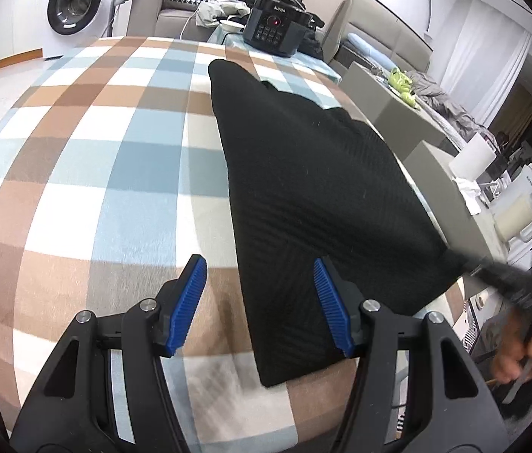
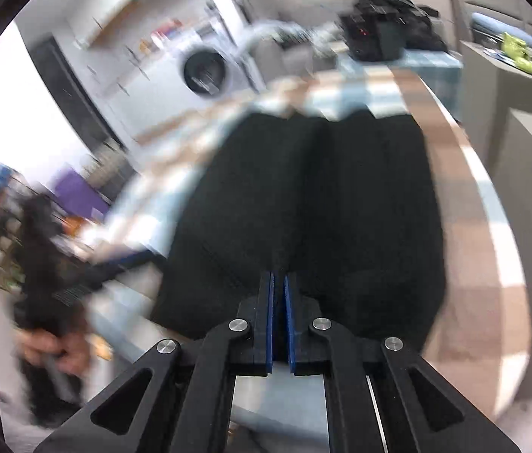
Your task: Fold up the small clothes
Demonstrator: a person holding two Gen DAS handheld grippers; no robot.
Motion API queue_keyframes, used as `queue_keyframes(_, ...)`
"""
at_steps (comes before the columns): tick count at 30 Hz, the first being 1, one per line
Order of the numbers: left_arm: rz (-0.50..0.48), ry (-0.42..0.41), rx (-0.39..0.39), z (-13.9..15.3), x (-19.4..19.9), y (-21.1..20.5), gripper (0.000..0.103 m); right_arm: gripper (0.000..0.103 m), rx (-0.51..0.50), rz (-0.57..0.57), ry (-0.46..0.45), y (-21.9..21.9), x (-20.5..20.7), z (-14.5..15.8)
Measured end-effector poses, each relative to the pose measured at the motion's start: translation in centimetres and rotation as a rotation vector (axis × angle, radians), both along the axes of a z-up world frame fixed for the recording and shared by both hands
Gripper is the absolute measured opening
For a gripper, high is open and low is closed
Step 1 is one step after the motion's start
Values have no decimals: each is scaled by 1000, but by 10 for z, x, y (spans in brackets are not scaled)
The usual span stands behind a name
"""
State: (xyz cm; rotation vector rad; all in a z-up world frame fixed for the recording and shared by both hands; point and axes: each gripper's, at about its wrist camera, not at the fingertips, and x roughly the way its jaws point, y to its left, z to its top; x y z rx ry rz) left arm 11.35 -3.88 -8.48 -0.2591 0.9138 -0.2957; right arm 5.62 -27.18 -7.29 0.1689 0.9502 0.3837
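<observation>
A black knitted garment (image 1: 315, 196) lies on a table under a checked blue, brown and white cloth (image 1: 88, 158), its near edge drawn toward the right gripper (image 2: 279, 283), whose blue pads are pressed together on the fabric. The left gripper (image 1: 260, 271) hovers spread wide over the garment's near left edge, gripping nothing. To fold cleanly, the right should probably carry its edge across low and level, while the left pins the other side flat.

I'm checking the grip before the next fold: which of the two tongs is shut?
The right tongs: their blue pads are pressed almost together over the black garment. The left tongs stand wide open above the checked cloth.
</observation>
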Motion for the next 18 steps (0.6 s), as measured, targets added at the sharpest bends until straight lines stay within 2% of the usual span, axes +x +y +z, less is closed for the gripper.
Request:
queue_keyframes(2,-4,2,3,0,6,-4,56,5,-21,-40,58,-3,6,-15)
queue_keyframes(6,-44,-6,21,0,11,-20,56,21,69,-83,3,-24,2,-5)
queue_keyframes(9,-65,5,18,-5,12,-30,56,22,79,-185,-2,-51,-5,-1)
queue_keyframes(12,-70,15,14,-10,12,-33,56,31,129,-254,32,-70,-6,-9)
queue_keyframes(16,-65,23,13,-11,10,-32,56,39,202,-253,100,-71,2,-29)
queue_keyframes(18,-60,22,10,-11,8,-29,56,39,225,-244,109,-66,7,-35)
